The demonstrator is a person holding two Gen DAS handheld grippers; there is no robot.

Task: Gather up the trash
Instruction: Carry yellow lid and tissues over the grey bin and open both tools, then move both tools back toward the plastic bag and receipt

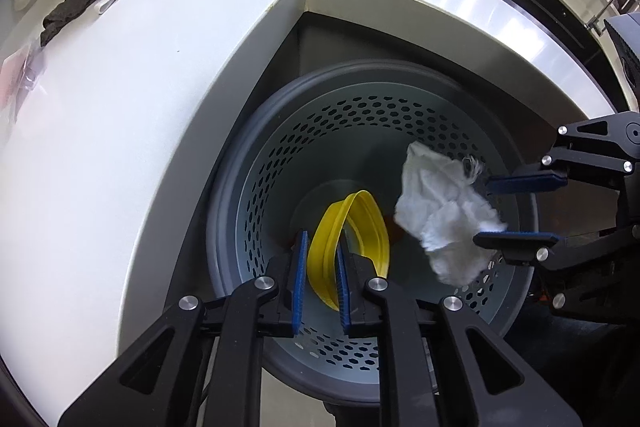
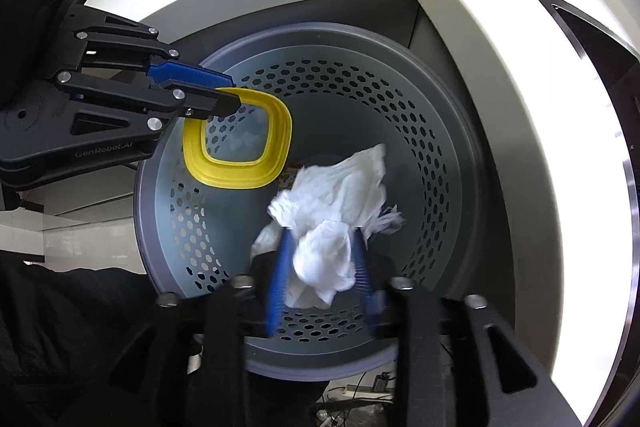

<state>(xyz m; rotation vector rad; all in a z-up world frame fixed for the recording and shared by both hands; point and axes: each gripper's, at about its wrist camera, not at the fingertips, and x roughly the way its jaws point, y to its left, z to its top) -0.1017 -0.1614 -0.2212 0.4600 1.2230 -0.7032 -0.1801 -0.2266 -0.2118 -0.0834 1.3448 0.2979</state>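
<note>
The mouth of the perforated bin [image 1: 256, 187] is crowded: the yellow ring [image 1: 352, 247] and crumpled tissue [image 1: 444, 211] hang over it. The white counter [image 1: 140, 107] hems its far rim.
</note>
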